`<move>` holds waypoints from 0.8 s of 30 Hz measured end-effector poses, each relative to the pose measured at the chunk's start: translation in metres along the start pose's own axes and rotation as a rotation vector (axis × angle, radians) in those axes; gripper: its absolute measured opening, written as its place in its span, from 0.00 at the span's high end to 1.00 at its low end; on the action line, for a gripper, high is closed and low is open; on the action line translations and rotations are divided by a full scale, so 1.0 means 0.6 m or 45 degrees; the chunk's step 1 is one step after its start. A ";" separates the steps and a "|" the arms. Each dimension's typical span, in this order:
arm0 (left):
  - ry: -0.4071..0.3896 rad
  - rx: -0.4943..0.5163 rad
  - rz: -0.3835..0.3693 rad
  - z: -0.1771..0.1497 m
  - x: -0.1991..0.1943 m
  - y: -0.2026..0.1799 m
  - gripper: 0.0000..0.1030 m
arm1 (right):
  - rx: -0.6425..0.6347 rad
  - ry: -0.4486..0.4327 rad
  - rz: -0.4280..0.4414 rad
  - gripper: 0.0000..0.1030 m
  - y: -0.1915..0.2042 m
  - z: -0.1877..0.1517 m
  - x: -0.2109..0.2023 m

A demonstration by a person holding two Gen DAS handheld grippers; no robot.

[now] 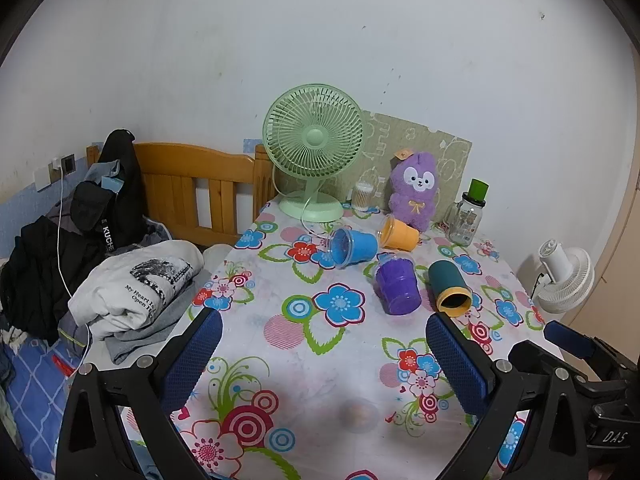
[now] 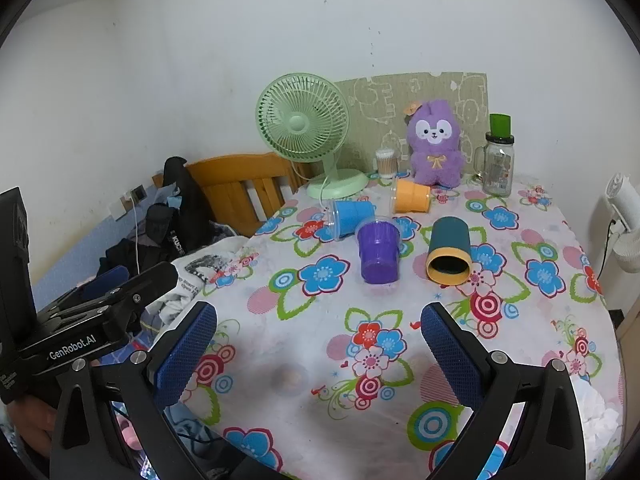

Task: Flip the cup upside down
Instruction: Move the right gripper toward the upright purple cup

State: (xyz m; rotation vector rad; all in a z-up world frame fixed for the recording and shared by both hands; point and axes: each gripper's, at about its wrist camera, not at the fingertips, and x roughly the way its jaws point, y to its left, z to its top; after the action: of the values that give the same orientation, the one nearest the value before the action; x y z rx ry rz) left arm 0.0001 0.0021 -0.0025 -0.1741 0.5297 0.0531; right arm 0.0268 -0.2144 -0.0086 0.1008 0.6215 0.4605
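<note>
four cups down, tongs empty

i see both my left gripper [image 1: 324, 354] and right gripper [image 2: 319, 354] spread wide over the floral table [image 2: 400, 392], holding nothing. the teal cup [image 2: 449, 251] lies on its side, mouth toward me, beside the purple cup [image 2: 378, 251].

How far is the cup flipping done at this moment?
Nothing looks done yet: the blue cup, orange cup, purple cup and teal cup all lie on their sides. Nothing is in hand: left gripper and right gripper are open, short of the cups. Every flip remains.
</note>
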 end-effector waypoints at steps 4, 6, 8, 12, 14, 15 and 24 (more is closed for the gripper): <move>0.013 -0.004 0.000 -0.006 0.010 0.006 0.00 | 0.004 0.015 -0.004 0.00 -0.001 0.003 0.010; 0.023 -0.006 0.003 -0.006 0.020 0.003 0.00 | 0.007 0.022 -0.005 0.00 -0.002 0.002 0.014; 0.032 -0.008 0.003 -0.007 0.023 0.004 0.00 | 0.009 0.029 -0.004 0.00 -0.003 0.003 0.018; 0.052 -0.012 0.005 -0.009 0.035 0.005 0.00 | 0.017 0.057 -0.007 0.00 -0.007 0.006 0.036; 0.068 -0.013 0.008 -0.008 0.045 0.005 0.00 | 0.024 0.072 -0.008 0.00 -0.011 0.005 0.045; 0.074 -0.015 0.008 -0.009 0.048 0.006 0.00 | 0.027 0.082 -0.009 0.00 -0.014 0.004 0.051; 0.167 -0.025 0.020 -0.009 0.124 0.013 0.00 | 0.067 0.180 -0.061 0.00 -0.054 0.029 0.134</move>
State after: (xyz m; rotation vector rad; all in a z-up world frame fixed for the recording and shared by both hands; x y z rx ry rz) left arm 0.0611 0.0091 -0.0459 -0.1933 0.6616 0.0622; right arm 0.1068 -0.2067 -0.0452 0.1034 0.7735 0.4074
